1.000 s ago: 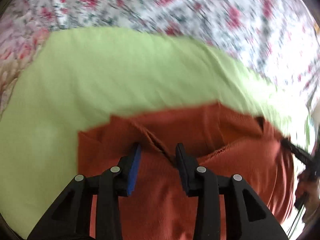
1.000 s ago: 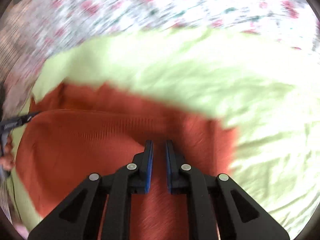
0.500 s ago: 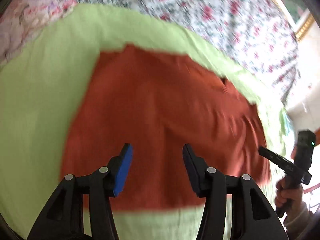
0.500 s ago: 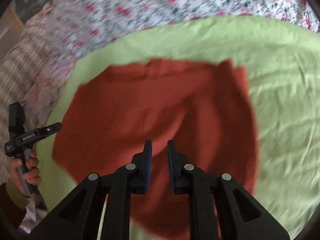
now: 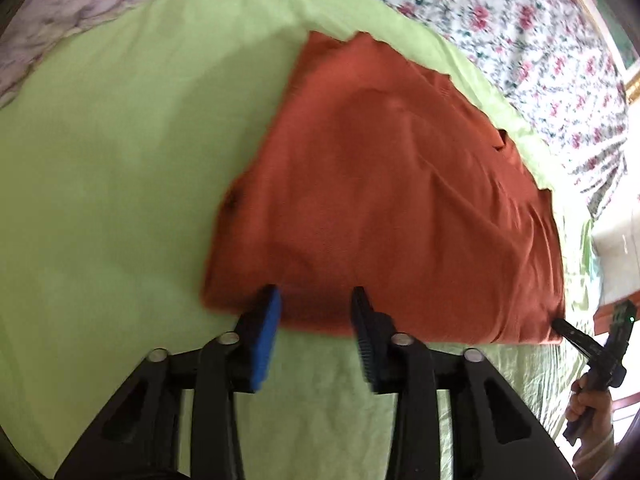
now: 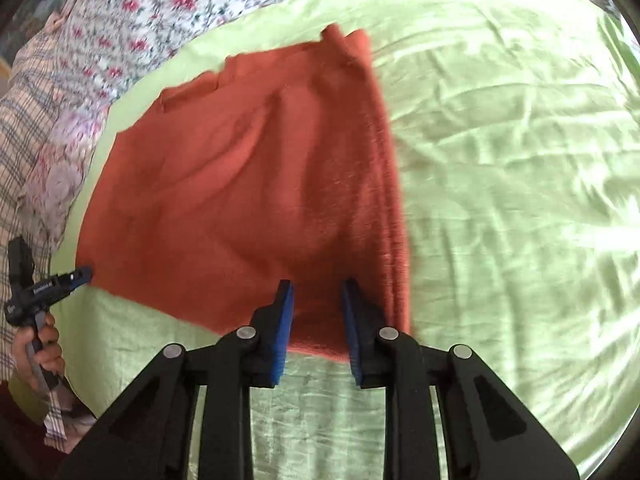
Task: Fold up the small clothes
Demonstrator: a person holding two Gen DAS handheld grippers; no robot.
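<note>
The red shirt (image 5: 384, 200) lies folded flat on the green sheet (image 5: 120, 160) over the flowery bed (image 5: 520, 20). The left tongs (image 5: 316, 300) are wide and the right tongs (image 6: 317, 292) are partly apart, both holding nothing at its near edge.

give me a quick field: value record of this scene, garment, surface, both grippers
garment: rust-orange garment, lying folded and flat
surface: light green sheet over a floral bedspread
left gripper: open, at the near edge of the garment, holding nothing
right gripper: open, near edge of the garment between its fingers, not clamped
layered edge: stacked folds along the garment's right side in the right wrist view
</note>
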